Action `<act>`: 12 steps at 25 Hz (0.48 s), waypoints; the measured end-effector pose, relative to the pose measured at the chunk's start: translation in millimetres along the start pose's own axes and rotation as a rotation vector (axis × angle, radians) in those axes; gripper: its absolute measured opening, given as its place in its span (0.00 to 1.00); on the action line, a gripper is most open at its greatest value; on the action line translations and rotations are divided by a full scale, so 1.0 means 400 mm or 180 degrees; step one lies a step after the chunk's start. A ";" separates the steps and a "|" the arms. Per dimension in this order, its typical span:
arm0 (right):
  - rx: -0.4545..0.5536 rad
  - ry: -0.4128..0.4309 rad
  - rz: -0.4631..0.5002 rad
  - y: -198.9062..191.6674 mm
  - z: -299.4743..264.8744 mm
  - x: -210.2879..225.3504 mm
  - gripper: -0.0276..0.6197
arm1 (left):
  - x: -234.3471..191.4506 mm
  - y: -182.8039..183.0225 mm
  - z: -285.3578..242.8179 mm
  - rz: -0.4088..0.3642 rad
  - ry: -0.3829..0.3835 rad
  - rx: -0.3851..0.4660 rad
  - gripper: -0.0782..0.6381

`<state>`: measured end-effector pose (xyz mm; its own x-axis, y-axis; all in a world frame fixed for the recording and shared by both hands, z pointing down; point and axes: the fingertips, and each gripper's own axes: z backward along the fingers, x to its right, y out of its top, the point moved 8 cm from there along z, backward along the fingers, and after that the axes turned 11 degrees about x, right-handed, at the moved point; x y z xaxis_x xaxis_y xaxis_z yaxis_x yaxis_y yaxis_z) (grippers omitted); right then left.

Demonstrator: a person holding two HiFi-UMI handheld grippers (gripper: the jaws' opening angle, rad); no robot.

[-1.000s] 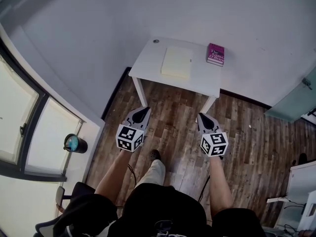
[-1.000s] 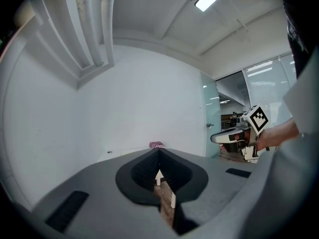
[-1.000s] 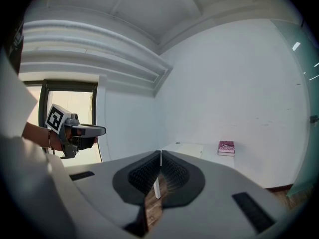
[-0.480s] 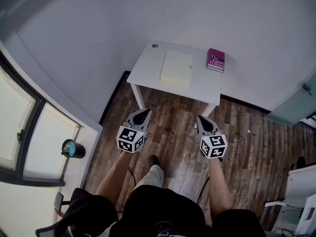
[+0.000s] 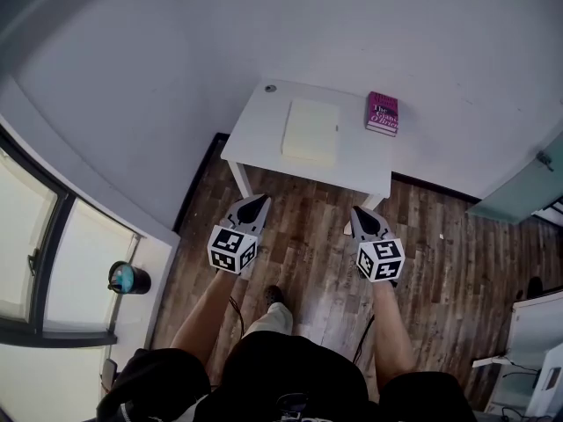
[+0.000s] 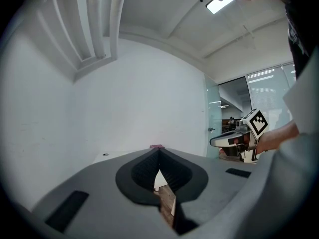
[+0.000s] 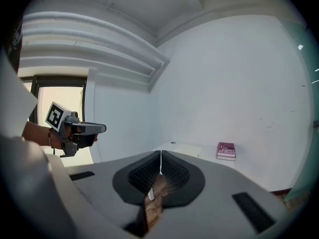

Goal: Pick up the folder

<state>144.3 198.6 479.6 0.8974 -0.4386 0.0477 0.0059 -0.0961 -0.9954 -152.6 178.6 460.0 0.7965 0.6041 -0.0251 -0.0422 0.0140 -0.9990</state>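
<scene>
Folder (image 5: 310, 131) lies on white table (image 5: 255, 134) near pink book (image 5: 383, 113), title unreadable; left tongs (image 5: 259, 200) and right tongs (image 5: 357, 211) clenched, empty.

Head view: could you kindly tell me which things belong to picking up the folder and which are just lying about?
Job: pale yellow folder on the white table; left gripper and right gripper, both shut, empty.
Lying about: pink book; small round fitting at the table corner; dark round container by the window.

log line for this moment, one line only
stage: pre-grasp, short of table | left gripper: shut, empty | right gripper: shut, empty | folder: flat on table, untouched | book: right of folder
</scene>
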 end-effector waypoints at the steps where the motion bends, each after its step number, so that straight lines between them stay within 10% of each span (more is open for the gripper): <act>1: -0.0004 -0.0012 0.0001 0.002 -0.014 0.003 0.08 | -0.012 0.002 -0.012 -0.0003 -0.0021 0.0004 0.14; 12: 0.0007 -0.0150 -0.0015 0.024 -0.175 0.027 0.08 | -0.158 0.010 -0.130 0.0044 -0.0151 0.0012 0.14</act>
<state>123.0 130.4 476.6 0.9171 -0.3956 0.0485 0.0112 -0.0960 -0.9953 -171.7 99.0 455.8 0.7664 0.6412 -0.0371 -0.0553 0.0083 -0.9984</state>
